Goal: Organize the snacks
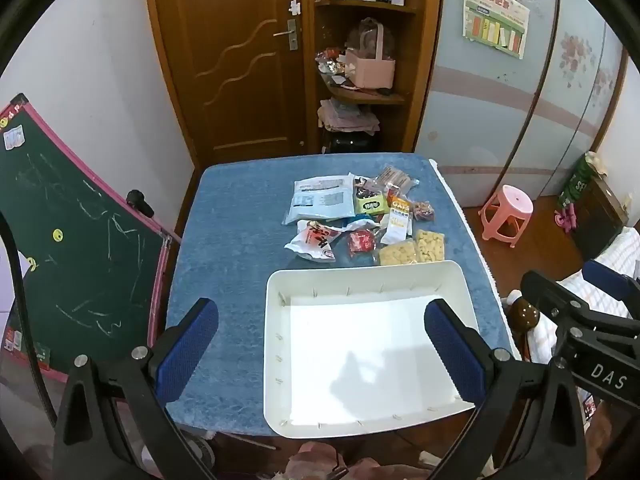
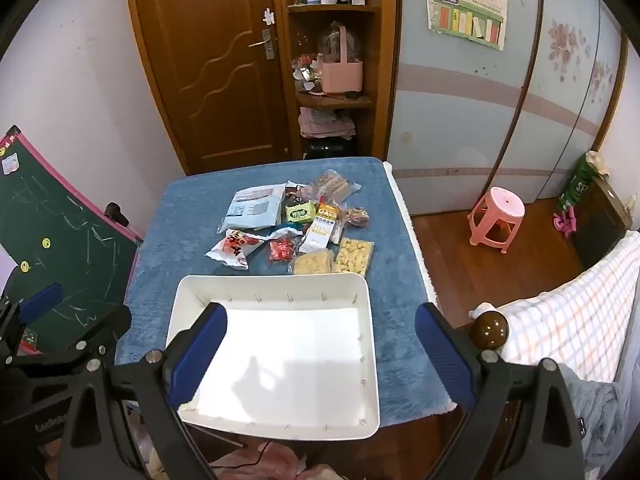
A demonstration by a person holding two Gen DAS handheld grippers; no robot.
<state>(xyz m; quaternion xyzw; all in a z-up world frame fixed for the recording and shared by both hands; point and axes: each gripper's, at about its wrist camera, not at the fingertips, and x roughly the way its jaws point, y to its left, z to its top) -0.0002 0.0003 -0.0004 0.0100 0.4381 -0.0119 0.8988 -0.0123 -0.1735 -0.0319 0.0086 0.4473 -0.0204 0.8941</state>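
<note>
A square bench covered with a blue plush cloth (image 1: 224, 240) is standing before a brown wooden door (image 1: 236, 60) and open wooden shelves (image 1: 360, 96). A green chalkboard with a pink frame (image 1: 72, 248) is leaning at its left side, and a pink plastic stool (image 2: 496, 216) is sitting on the wooden floor to its right. A white rectangular plastic tray (image 1: 276, 360) is lying empty on the near part of the bench. Just beyond the tray's far rim, a loose pile of packaged snacks (image 1: 360, 220) is lying on the cloth: a pale blue flat pouch (image 1: 320, 202), a white and red wrapper (image 1: 316, 242), two clear bags of yellow puffs (image 1: 412, 252) nearest the tray. The left gripper (image 1: 320, 360) is hovering above the tray with jaws spread wide, holding nothing. The right gripper (image 2: 324, 360) is likewise hovering over the tray, jaws fully apart and empty.
</note>
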